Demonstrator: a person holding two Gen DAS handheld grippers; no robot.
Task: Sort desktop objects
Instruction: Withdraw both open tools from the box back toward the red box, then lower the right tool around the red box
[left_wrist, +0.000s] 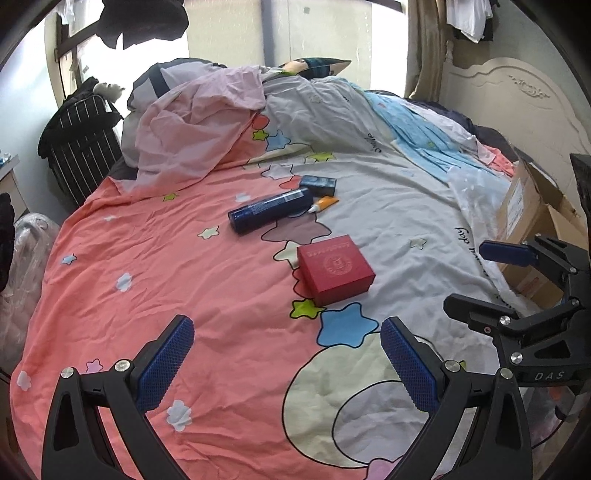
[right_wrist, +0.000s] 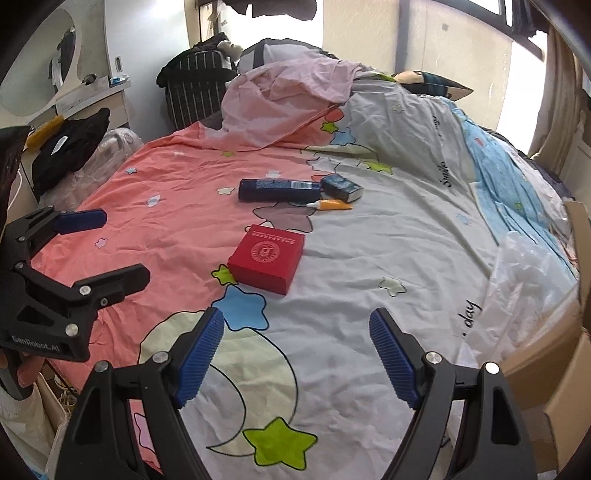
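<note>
One red box (left_wrist: 335, 268), one blue bottle (left_wrist: 269, 215), one small dark box (left_wrist: 318, 185), one orange tube (left_wrist: 324, 204) on the bed (left_wrist: 147, 266), left tongs (left_wrist: 287, 365) and right tongs (right_wrist: 296, 356) both spread apart, empty

Red box (left_wrist: 335, 270) dead centre on the quilt (left_wrist: 166, 266), blue bottle (left_wrist: 271, 214) at eleven o'clock, both empty-jawed grippers apart.

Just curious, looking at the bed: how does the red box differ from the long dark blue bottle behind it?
The red box is square, flat and lies alone; the dark blue bottle is a long cylinder on its side, beside a small dark pack and an orange tube. Both rest on the bedspread, untouched.
</note>
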